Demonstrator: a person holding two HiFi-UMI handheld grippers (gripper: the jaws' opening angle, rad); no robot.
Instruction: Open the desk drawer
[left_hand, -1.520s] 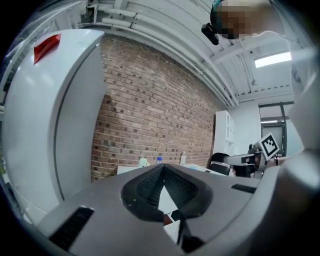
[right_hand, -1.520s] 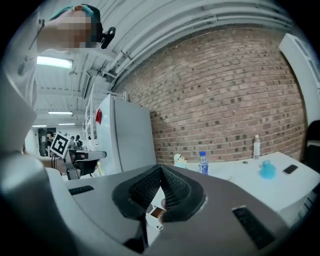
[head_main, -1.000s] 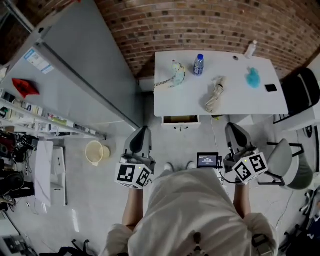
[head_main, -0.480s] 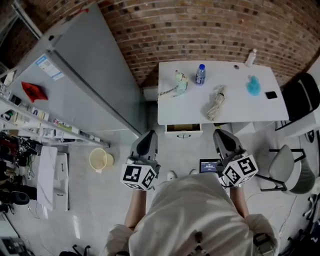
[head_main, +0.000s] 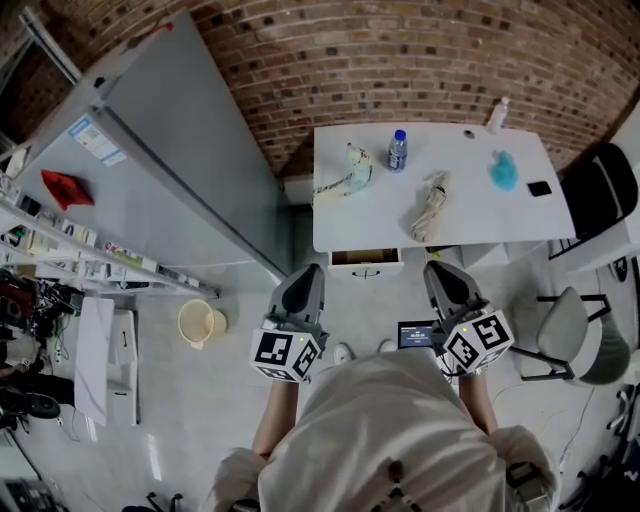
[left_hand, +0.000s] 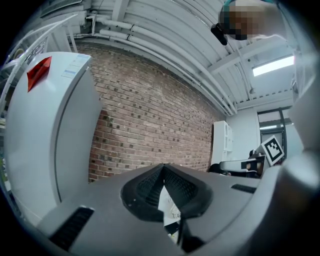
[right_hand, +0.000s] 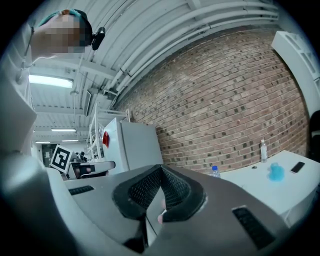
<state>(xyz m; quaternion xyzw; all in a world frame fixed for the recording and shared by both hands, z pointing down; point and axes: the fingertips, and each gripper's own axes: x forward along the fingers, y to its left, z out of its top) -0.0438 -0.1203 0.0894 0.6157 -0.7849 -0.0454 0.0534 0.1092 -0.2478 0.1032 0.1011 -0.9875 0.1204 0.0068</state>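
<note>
Left gripper and right gripper are hovering before the table, jaws clenched, empty; its drawer is showing part-open.

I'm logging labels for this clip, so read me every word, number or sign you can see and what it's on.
No text is readable.
Fridge sticker: too small to read.
Bottle label: blurred.
Screen: too small to read.
Cubes: black-and-white marker squares, no letters.
</note>
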